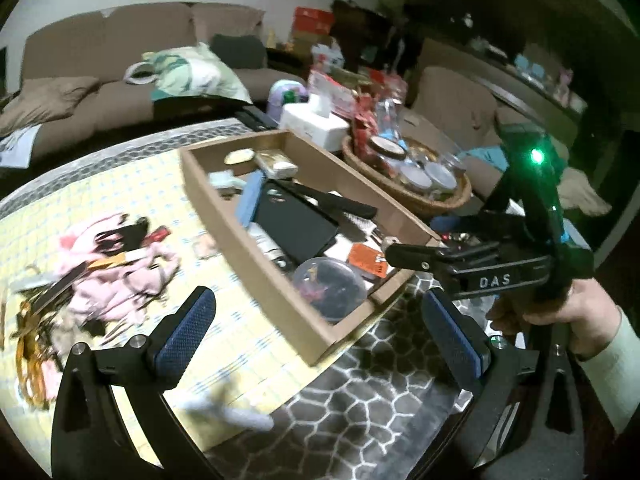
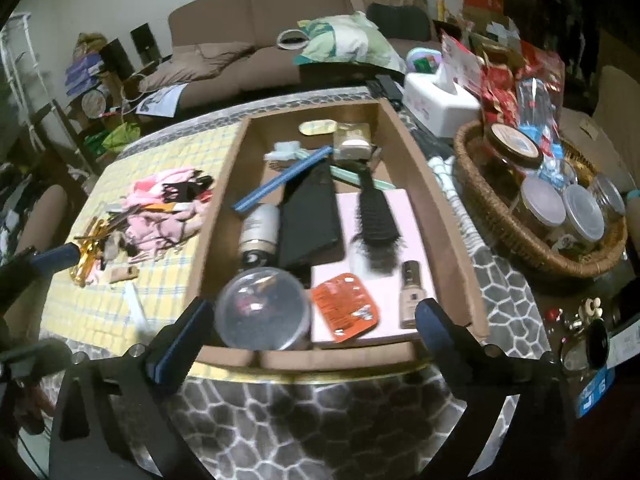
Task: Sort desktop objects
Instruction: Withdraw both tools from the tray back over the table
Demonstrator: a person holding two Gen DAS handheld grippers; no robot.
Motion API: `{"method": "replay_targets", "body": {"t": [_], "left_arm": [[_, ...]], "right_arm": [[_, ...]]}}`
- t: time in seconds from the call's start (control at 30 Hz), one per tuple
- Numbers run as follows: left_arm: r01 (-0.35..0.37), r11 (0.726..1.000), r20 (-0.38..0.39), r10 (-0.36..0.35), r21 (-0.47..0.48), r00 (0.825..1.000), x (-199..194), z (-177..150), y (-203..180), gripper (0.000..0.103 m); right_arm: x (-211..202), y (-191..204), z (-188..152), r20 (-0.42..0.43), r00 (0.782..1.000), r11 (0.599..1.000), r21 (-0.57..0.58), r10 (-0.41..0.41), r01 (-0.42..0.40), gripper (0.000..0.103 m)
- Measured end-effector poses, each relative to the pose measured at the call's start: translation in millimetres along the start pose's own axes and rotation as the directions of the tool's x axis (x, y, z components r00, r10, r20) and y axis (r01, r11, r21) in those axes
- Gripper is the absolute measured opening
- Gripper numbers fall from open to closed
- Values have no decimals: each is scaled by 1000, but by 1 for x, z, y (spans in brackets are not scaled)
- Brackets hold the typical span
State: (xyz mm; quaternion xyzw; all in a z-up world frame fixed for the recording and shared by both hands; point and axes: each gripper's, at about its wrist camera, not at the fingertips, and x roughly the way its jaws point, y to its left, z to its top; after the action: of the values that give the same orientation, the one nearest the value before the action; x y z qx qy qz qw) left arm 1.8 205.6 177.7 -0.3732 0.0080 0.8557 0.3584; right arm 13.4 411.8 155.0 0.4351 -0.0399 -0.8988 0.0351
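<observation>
A brown cardboard box (image 2: pixel 448 216) sits on the table, holding a black hairbrush (image 2: pixel 374 216), a black flat case (image 2: pixel 308 212), a clear round container (image 2: pixel 262 314), an orange packet (image 2: pixel 346 306), a blue strip (image 2: pixel 280 186) and a foundation bottle (image 2: pixel 412 292). It also shows in the left wrist view (image 1: pixel 256 264). A pile of pink cloth and hair accessories (image 2: pixel 160 208) lies on the yellow checked cloth (image 2: pixel 120 304), left of the box. My right gripper (image 2: pixel 310 328) is open and empty at the box's near edge. My left gripper (image 1: pixel 320 328) is open and empty above the box's near corner.
A wicker basket (image 2: pixel 492 208) with jars stands right of the box. A white tissue box (image 2: pixel 436 100) is behind it. Small trinkets (image 2: pixel 580 316) lie at the right table edge. A white stick (image 1: pixel 228 410) lies on the cloth. A sofa (image 2: pixel 256 40) stands beyond the table.
</observation>
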Motion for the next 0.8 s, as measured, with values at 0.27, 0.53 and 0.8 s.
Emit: {"method": "replay_targets", "body": {"t": [0.27,0.53,0.8], "left_arm": [[-76,993,36,79,-89,996,-53,-21,38,103],[-193,964,43,203,-181,978,-107,-51,94,103],[-331,909,-23,337,-254,941,-132,-87,153,103]], "right_arm": [[-12,53,-5,7,999,997,-68,33,-33,103],[-10,114,-10,-2,996,986,-138,93,-92,103],[8,168,-14,-17,989,969,-199,147,-147,103]]}}
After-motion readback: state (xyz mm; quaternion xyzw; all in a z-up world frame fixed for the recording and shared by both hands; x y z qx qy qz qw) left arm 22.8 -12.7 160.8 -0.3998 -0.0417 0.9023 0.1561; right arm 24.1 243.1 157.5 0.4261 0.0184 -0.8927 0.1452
